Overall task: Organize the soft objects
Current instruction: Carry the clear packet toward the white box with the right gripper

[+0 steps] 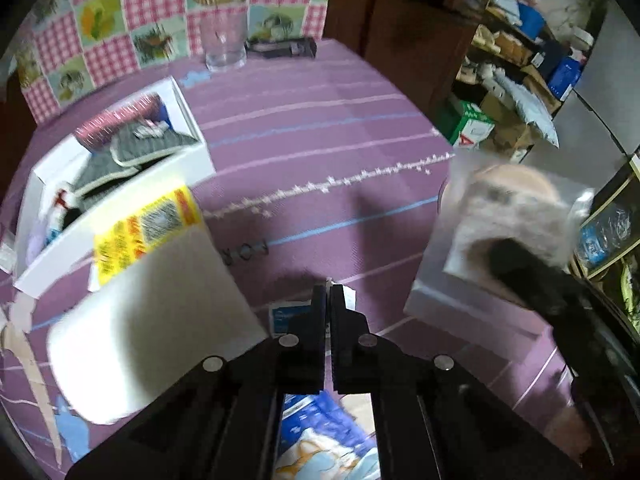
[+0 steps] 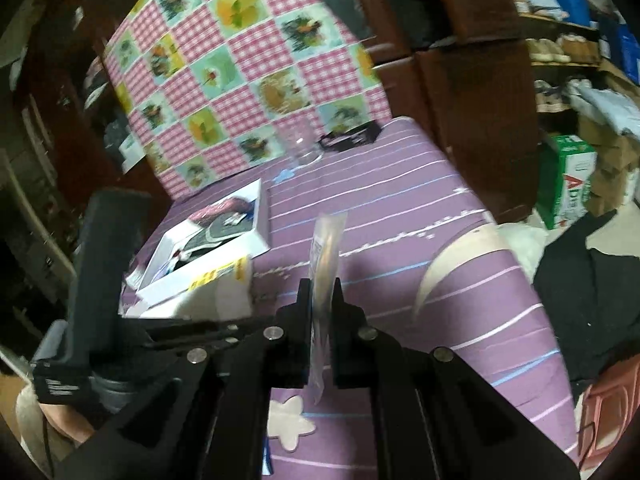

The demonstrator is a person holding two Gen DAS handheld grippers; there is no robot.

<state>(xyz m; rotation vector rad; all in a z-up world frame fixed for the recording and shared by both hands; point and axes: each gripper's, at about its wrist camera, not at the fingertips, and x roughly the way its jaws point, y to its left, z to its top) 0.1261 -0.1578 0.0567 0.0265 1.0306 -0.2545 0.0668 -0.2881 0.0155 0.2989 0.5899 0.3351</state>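
Between the right tongs [image 2: 323, 280] a clear flat packet [image 2: 326, 256] stands clamped edge-on; only the left view shows the left tongs [image 1: 329, 289] pinched together on nothing, above a blue packet [image 1: 320, 432].

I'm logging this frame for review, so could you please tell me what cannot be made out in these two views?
- Left wrist view: the clear packet in the right claw is motion-blurred; its fluffy contents cannot be identified.
- Right wrist view: the same packet shows edge-on, so its face is hidden.
- Left wrist view: the left claw hides most of the blue packet beneath it.
- Both views: the white box contents are blurred and partly behind its wall.
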